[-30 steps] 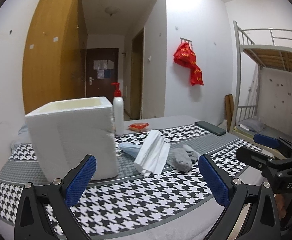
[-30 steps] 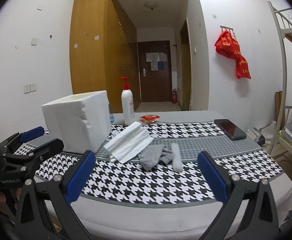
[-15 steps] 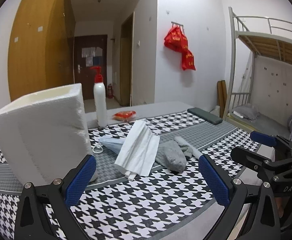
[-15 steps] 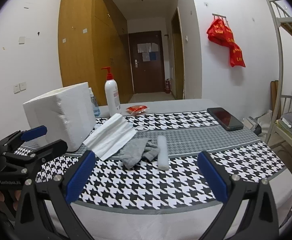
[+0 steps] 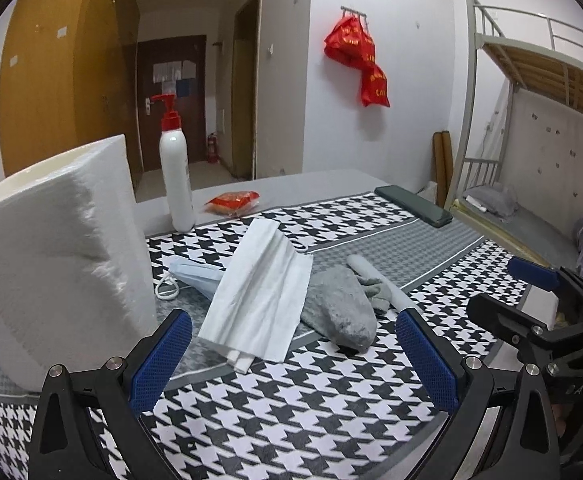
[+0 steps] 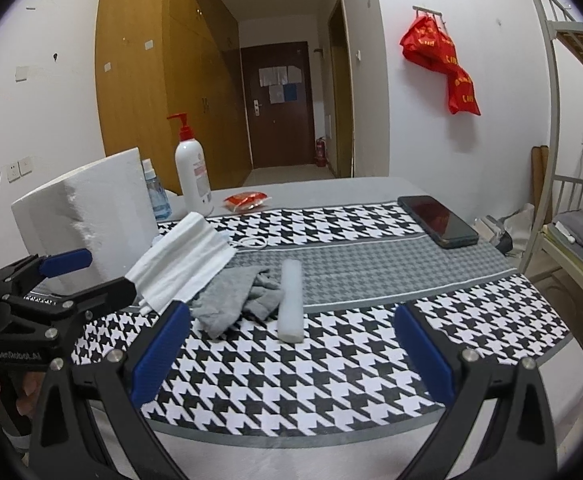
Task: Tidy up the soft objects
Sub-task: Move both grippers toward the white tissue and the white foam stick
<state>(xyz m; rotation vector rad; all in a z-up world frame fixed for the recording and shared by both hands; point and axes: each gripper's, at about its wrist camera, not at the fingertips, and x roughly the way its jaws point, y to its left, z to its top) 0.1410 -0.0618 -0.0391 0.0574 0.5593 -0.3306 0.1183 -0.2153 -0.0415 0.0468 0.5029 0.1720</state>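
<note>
A folded white tissue [image 5: 259, 288] [image 6: 179, 264] lies on the houndstooth cloth, partly over a blue face mask [image 5: 195, 278]. A crumpled grey sock [image 5: 339, 312] [image 6: 231, 300] sits beside it, and a white foam stick [image 6: 290, 300] [image 5: 375, 280] lies next to the sock. A white foam box [image 5: 51, 248] [image 6: 87, 224] stands at the left. My left gripper [image 5: 291, 360] is open, just short of the tissue and sock, nothing between its fingers. My right gripper [image 6: 287, 352] is open too, low over the cloth before the foam stick.
A white pump bottle [image 5: 175, 176] with a red top and a red packet [image 5: 233, 202] stand at the back. A dark phone [image 6: 437, 220] lies at the far right. A small blue bottle [image 6: 156, 196] hides behind the box. A bunk bed frame [image 6: 563, 184] rises to the right.
Both grippers have moved forward toward the pile; the tissue, sock and foam box look larger and nearer. Both stay open and nothing on the table has shifted.
</note>
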